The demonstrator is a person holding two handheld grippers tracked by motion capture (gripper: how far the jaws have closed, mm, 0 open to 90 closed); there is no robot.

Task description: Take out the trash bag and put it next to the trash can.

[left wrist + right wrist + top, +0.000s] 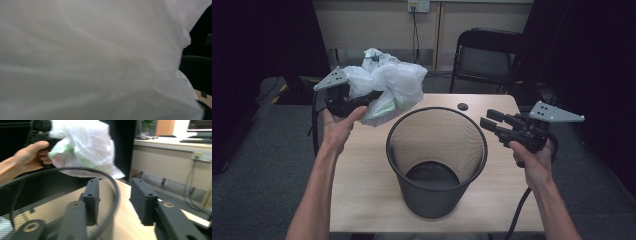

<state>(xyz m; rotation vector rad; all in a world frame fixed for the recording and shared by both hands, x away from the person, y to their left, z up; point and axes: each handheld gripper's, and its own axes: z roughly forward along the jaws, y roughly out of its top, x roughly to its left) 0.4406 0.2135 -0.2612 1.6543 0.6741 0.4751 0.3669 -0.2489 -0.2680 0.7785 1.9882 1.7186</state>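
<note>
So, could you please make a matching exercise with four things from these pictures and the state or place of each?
Things:
1. plastic bag
2. mesh bin
3. right gripper
4. folding chair

States or places:
A. jaws apart, nothing between them
B. behind the table
C. held up in the left gripper
D. stands on the table

Pairs: 1-C, 2-D, 3-A, 4-B

The high view is dim with dark corners; the bag (95, 60) is a soft blur, and the right gripper view smears slightly.

Thin glossy plastic bag (394, 85), black wire-mesh metal bin (437, 160), matt wood-grain table (362, 175)
</note>
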